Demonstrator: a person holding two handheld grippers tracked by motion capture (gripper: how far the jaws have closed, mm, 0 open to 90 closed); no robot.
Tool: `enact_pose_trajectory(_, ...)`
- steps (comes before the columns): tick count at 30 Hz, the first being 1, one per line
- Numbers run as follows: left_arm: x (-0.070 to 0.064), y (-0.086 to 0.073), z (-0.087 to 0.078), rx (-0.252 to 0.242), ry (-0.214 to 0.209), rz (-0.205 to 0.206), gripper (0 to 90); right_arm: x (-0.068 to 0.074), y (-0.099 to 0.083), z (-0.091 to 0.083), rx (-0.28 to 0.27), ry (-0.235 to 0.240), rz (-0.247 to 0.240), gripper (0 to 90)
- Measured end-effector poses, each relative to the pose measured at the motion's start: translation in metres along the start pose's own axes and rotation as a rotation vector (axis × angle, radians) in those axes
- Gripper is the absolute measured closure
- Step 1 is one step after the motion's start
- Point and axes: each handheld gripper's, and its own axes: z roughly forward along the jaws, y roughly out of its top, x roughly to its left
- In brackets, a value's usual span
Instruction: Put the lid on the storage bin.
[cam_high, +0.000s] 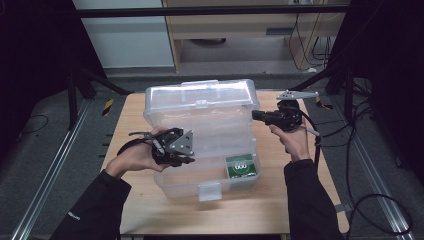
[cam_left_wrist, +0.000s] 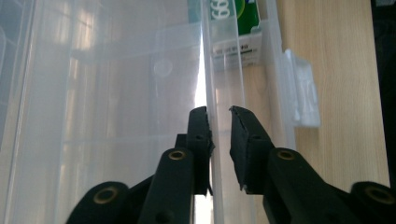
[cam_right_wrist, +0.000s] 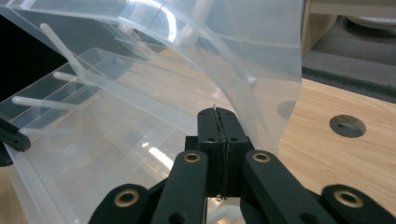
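Note:
A clear plastic storage box stands on the wooden table with its lid raised at the back. In its front right compartment lies a green packet, also at the top of the left gripper view. My left gripper reaches into the box from the left. Its jaws stand a little apart, open, on either side of a thin clear wall. My right gripper is at the lid's right edge, shut on the clear lid.
The box's front latch faces the person, and it shows at the right in the left gripper view. A round hole is in the tabletop right of the lid. Cables trail off the table's right side. Metal rails run along both sides.

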Motion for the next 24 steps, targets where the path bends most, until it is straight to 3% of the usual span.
enact_pose_trajectory(6,-0.003,0.002,0.006,-0.051,0.005,-0.024,70.8,-0.003,-0.006,-0.002,-0.001,0.004,0.014,89.5)
enact_pose_trajectory(13,-0.002,0.000,0.006,-0.052,0.003,-0.048,81.1,-0.004,-0.010,-0.004,-0.008,0.009,0.020,89.8)
enact_pose_trajectory(20,-0.005,0.001,0.008,-0.048,0.004,-0.049,82.0,0.002,-0.010,-0.007,-0.009,0.024,0.002,89.5)
enact_pose_trajectory(24,-0.007,0.000,0.010,-0.084,0.004,-0.068,78.1,0.006,-0.011,-0.007,-0.002,0.020,-0.014,89.0)
